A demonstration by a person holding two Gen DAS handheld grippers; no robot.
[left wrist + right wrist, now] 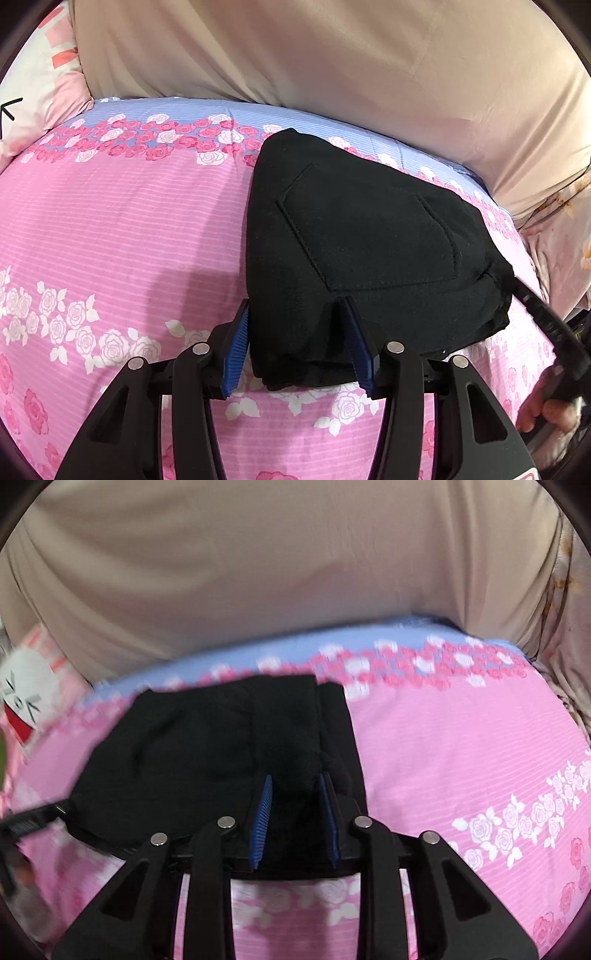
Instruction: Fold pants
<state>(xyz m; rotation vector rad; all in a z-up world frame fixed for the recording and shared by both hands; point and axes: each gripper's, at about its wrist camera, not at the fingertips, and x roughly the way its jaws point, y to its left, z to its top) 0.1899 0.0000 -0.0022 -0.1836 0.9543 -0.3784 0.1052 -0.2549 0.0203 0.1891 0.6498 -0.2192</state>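
The black pants (354, 236) lie as a compact folded bundle on the pink rose-print bedspread (110, 229), right at the tips of both claws. The left gripper (297, 339) stands wide, its blue pads (236, 350) straddling the bundle's near corner; the cloth sits between them, but whether they pinch it I cannot tell, which reads as a bracing or squaring stance, not a grasp. A stitched back pocket (369, 232) faces up just ahead of that claw, so the seat seems to be the top layer. The right gripper (295, 812) is narrower, with thick layers of the pants (221, 757) bunched between its pads, probably gripped to carry an edge over. Beyond both claws rises a beige sheet (295, 55), and a pink pillow (40, 81) sits far to the left claw's left
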